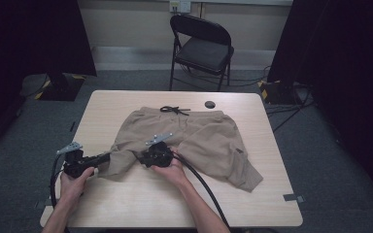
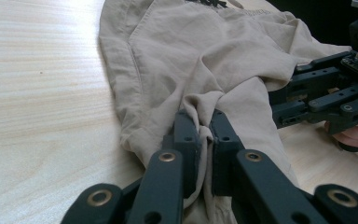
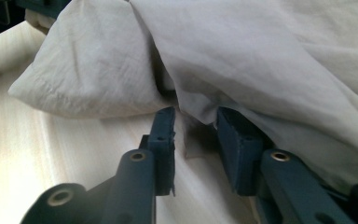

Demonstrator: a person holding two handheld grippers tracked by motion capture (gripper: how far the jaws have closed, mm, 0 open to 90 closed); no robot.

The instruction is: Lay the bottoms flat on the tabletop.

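Observation:
Beige shorts (image 1: 194, 138) with a black drawstring (image 1: 174, 110) lie spread on the wooden table (image 1: 141, 199), waistband at the far side. My left gripper (image 1: 108, 157) reaches in from the left and is shut on a bunched fold of the shorts (image 2: 186, 60) at the near left leg; the cloth is pinched between its jaws (image 2: 205, 125). My right gripper (image 1: 144, 156) sits at the near edge of the shorts, by the crotch. Its jaws (image 3: 196, 122) stand open on the tabletop, with the edge of the shorts (image 3: 242, 56) draped just past their tips.
A black folding chair (image 1: 201, 46) stands beyond the table. A small dark round disc (image 1: 210, 104) lies near the far edge. Dark curtains and stand bases flank the table. Cables trail from both grippers toward the near edge.

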